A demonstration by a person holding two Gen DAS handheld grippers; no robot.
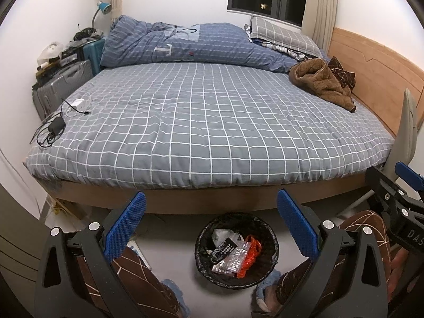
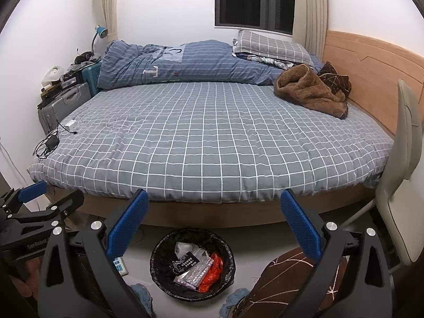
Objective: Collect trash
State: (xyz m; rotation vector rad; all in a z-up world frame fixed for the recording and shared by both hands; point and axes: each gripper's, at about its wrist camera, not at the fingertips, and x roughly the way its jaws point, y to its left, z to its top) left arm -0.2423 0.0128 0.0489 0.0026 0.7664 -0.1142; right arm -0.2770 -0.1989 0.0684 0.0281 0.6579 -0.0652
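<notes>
From my seat, starting at the left edge of the bed (image 1: 212,122), I see two chargers: a black adapter (image 1: 57,126) in a tangle of cable and a white charger (image 1: 77,104) just beyond it. I judge these belongings, not rubbish. Two suitcases stand beside the bed, a grey suitcase (image 1: 57,90) and a teal suitcase (image 1: 93,50) behind it, with a blue lamp (image 1: 102,9) above.

My left gripper (image 1: 210,225) hovers over the floor with its blue fingers (image 1: 127,224) spread wide and nothing between them. Directly below and between them sits the one trash bin (image 1: 235,249), black-lined, on the floor at the foot of the bed, between the person's knees. In it I count roughly four pieces: a white crumpled wrapper, a black printed packet, a clear bubble-wrap piece and an orange bag (image 1: 250,253).

My right gripper (image 2: 214,225) is likewise held apart and empty, just right of the bin in its own view.

Further right, one brown fleece garment (image 1: 320,84) lies by the headboard, with one checked pillow (image 1: 281,35) behind it.

I judge the collecting nearly done: the bed shows no loose rubbish. The next move calls for a scan of the floor for leftovers, or for gathering the bin liner's rim with both grippers.
</notes>
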